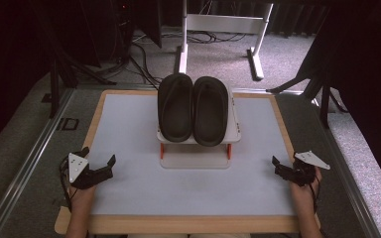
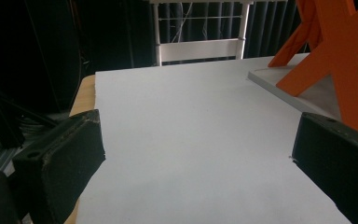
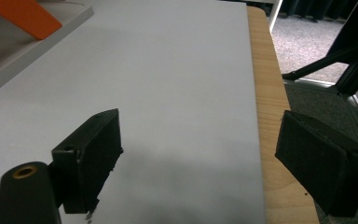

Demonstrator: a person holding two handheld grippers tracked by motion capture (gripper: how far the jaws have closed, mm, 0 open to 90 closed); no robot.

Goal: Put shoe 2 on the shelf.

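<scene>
Two black slippers (image 1: pixel 193 108) lie side by side on the top shelf of a small white rack (image 1: pixel 234 130) with orange legs (image 2: pixel 335 60), at the middle back of the table. My left gripper (image 1: pixel 99 159) rests near the table's left edge, jaws wide apart and nothing between them. The black pads (image 2: pixel 60 163) frame bare white tabletop. My right gripper (image 1: pixel 283 163) sits at the table's right edge, also open and holding nothing, and one of its pads (image 3: pixel 91 156) hangs over the white surface while the other is above the wooden rim.
The white tabletop (image 1: pixel 129 148) has a wooden border (image 3: pixel 268 93). A white frame stand (image 1: pixel 218 29) and cables stand on the carpet behind the table. Dark tripod legs (image 1: pixel 307 79) stand at the right; a metal rail (image 1: pixel 30 158) runs along the left.
</scene>
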